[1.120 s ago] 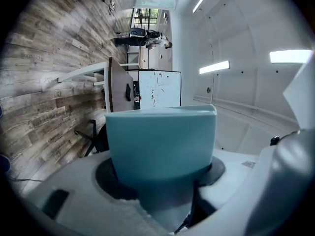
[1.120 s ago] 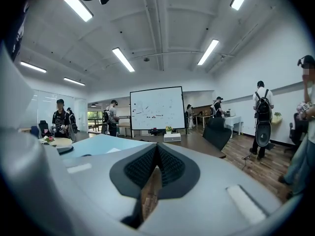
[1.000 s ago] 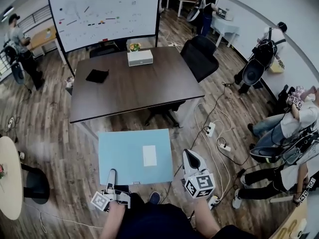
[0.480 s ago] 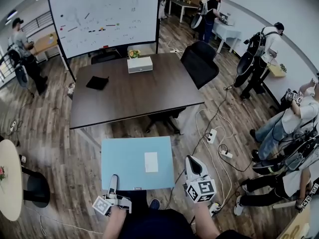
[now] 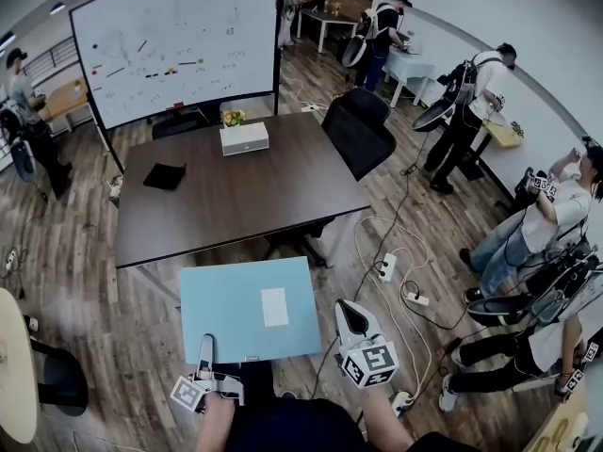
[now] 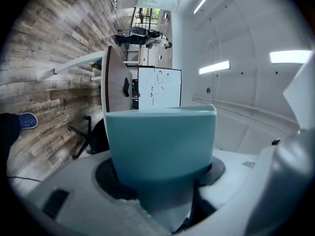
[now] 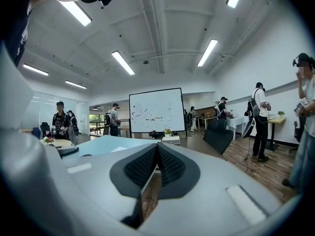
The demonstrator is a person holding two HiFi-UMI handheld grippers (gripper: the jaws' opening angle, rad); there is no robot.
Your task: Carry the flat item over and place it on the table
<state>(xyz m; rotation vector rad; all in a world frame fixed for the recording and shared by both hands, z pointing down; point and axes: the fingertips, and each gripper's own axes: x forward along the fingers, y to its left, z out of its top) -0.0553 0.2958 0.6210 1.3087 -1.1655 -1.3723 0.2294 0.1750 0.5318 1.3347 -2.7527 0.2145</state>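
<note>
Head view: the light-blue flat board (image 5: 231, 314) hangs level above the wood floor (image 5: 122, 318), just short of the dark table (image 5: 236, 196). The left gripper (image 5: 204, 348) pinches its near edge, and the left gripper view confirms the jaws clamped on it. The right gripper (image 5: 349, 314) sits beside the board's right edge, apart from it. Only the right gripper view shows its jaws pressed together, with nothing between.

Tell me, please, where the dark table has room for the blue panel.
The table is bare across its near half, from the front edge to the black pouch and white box. Only the far edge is crowded: box and flowers.
</note>
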